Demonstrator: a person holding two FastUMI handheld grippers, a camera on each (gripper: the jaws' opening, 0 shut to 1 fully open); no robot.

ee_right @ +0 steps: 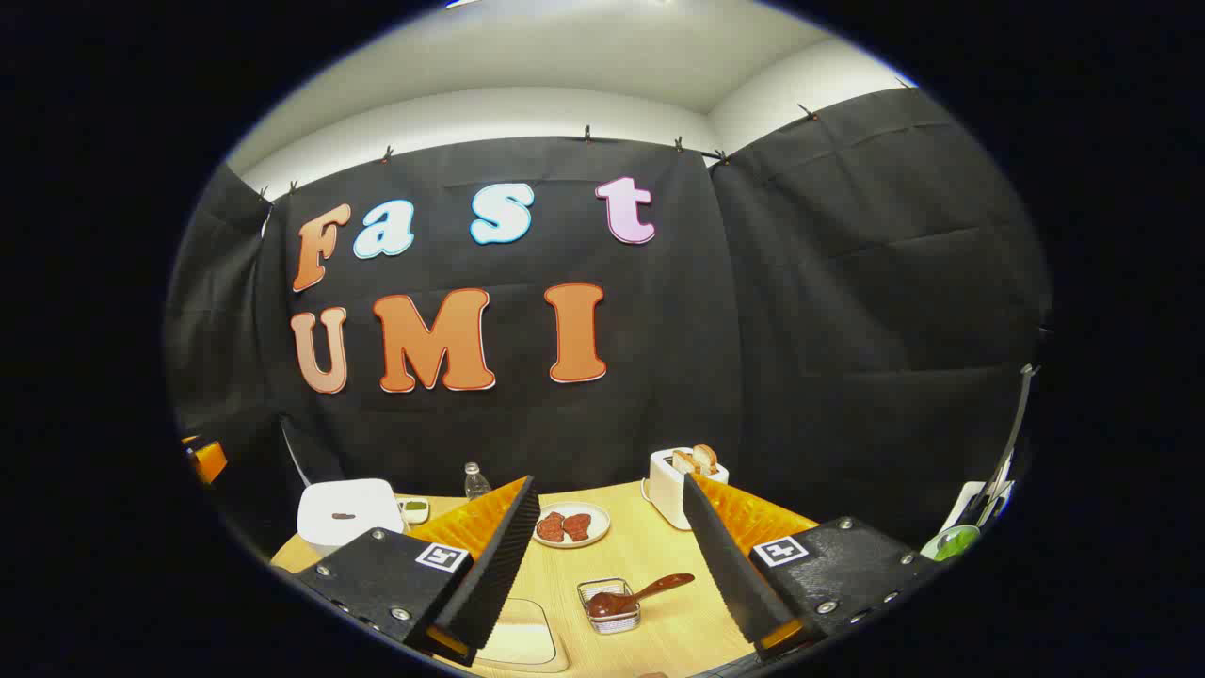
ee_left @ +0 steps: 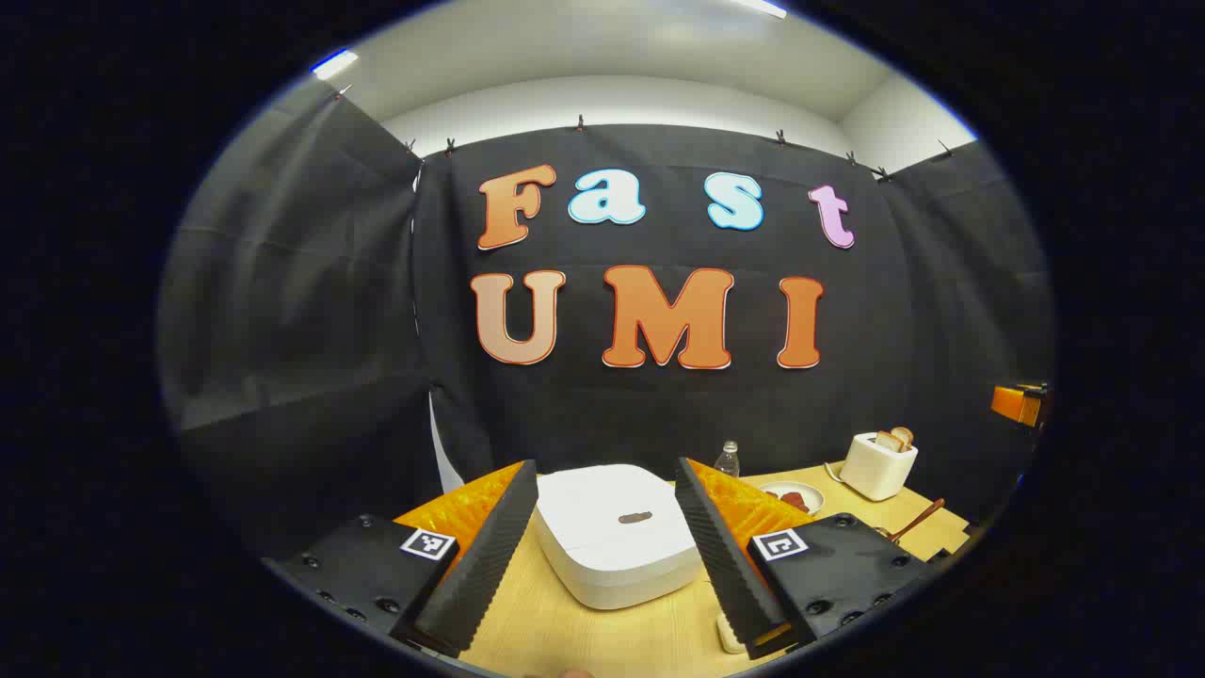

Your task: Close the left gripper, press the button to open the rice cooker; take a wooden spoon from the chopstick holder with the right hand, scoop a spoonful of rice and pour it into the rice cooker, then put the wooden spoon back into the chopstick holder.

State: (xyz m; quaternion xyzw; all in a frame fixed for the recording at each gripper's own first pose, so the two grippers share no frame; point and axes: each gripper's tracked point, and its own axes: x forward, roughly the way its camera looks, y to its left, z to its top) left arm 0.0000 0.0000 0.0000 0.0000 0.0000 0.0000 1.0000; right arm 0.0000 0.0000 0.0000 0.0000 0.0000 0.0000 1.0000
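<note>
Rice cooker (ee_left: 617,532): white, lid down, lower centre of the left gripper view, framed between the 2 fingers of the left gripper (ee_left: 602,551), which are spread wide and touch nothing. Dark button (ee_left: 635,517) on the lid top. In the right gripper view the cooker sits at lower left, near the table's left edge.

Wooden spoon (ee_right: 633,595): lower centre of the right gripper view, bowl resting in a small wire basket (ee_right: 610,605), handle angled up-right. Right gripper (ee_right: 612,565) is spread open, empty, spoon between its fingers but farther off.

Around: 1 plate (ee_right: 571,524) with 2 reddish pieces, centre; 1 white toaster (ee_right: 673,485) with 2 slices sticking up, right of the plate; 1 clear bottle (ee_right: 476,480) at the back; 1 small dish (ee_right: 414,510) just right of the cooker; 1 pale tray (ee_right: 518,636) at the bottom, partly behind a finger.

Bare wooden table (ee_left: 584,640) lies in front of the cooker; open tabletop between plate and basket.
</note>
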